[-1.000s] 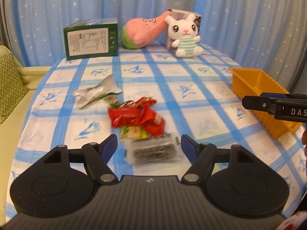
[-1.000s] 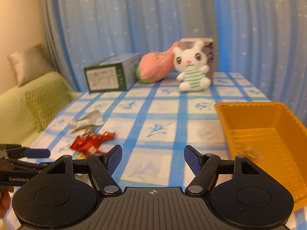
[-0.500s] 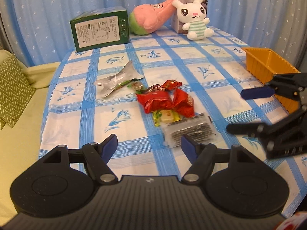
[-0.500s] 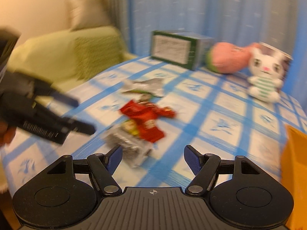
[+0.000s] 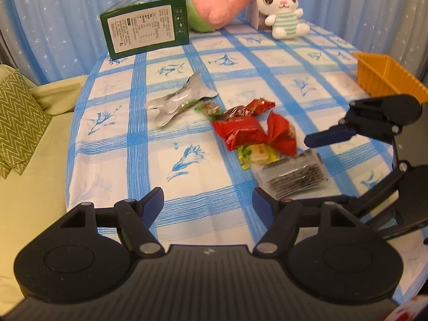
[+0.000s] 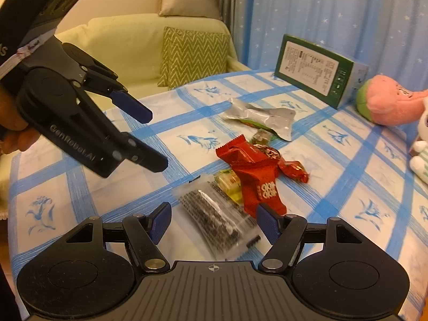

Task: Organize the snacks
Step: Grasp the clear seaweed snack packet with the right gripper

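- Orange bin (image 5: 385, 73) stands at the counter's (image 5: 112, 144) right edge in the left wrist view, well apart from the snacks; only a little of its inside shows there, so what it holds cannot be told
- No snack is held: by the look of it the sorting has hardly begun, and every snack in view lies loose on the checked cloth
- The pile sits mid-counter: a red wrapper (image 6: 256, 171) on top, a yellow-green packet (image 6: 227, 184) half under it, and a clear bag (image 6: 216, 214) of dark sticks at the near end
- A silver pouch (image 5: 179, 101) lies apart, just beyond the pile, toward the green box (image 5: 145, 33)
- The clear bag's long axis runs from the pile toward the right hand-held gripper (image 6: 212, 222); its near end lies between that one's fingers, which stand wide and do not press on it
- The silver pouch's long axis runs slantwise, one flared end toward the green box
- The left hand-held gripper (image 6: 157, 141) hangs over the counter beside the pile, fingers wide, empty
- Judged from this, the clear bag is the likely first pick
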Action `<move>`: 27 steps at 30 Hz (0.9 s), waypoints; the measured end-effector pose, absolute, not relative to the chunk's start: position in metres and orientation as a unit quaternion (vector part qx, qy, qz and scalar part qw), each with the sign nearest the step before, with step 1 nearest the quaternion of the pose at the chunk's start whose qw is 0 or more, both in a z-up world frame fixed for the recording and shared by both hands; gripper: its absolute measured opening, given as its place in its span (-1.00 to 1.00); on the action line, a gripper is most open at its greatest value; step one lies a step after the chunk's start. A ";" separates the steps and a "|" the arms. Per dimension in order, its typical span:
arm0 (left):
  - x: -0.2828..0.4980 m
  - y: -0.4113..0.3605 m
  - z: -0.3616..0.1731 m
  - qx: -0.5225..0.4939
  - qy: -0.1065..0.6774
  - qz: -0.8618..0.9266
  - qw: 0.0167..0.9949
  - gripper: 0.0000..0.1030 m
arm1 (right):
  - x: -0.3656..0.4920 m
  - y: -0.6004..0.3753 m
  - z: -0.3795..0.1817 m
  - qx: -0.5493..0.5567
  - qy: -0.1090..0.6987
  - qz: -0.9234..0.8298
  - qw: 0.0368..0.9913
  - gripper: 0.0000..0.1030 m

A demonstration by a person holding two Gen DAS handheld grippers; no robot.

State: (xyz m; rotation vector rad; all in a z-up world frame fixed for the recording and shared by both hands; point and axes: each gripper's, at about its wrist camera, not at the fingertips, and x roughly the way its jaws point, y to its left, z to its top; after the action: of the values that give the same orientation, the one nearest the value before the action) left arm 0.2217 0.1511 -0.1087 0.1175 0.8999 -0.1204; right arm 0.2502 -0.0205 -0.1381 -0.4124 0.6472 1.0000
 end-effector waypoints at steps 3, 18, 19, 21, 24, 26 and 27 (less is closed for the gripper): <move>0.223 0.154 -0.110 0.052 0.436 -0.056 0.897 0.36 | 0.257 -0.012 -0.144 -0.200 0.308 0.469 0.803 0.22; 0.228 0.154 -0.105 0.035 0.429 -0.050 0.901 0.36 | 0.256 -0.006 -0.150 -0.191 0.337 0.472 0.792 -0.17; 0.229 0.154 -0.105 0.032 0.428 -0.049 0.902 0.36 | 0.257 -0.006 -0.151 -0.186 0.337 0.471 0.794 -0.17; 0.230 0.155 -0.105 0.026 0.427 -0.048 0.903 0.36 | 0.258 -0.006 -0.151 -0.178 0.340 0.466 0.797 -0.19; 0.231 0.153 -0.105 0.022 0.426 -0.050 0.903 0.36 | 0.258 -0.011 -0.146 -0.167 0.347 0.455 0.803 -0.24; 0.232 0.152 -0.105 0.021 0.425 -0.053 0.904 0.36 | 0.256 -0.016 -0.140 -0.161 0.346 0.449 0.808 -0.25; 0.233 0.151 -0.106 0.019 0.424 -0.055 0.904 0.35 | 0.255 -0.020 -0.137 -0.158 0.346 0.445 0.811 -0.25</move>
State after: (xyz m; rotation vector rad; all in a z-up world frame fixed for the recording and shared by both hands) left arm 0.2328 0.1509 -0.1060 0.0393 0.8771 -0.1130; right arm 0.2546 -0.0199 -0.1375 -0.3386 0.7384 0.9508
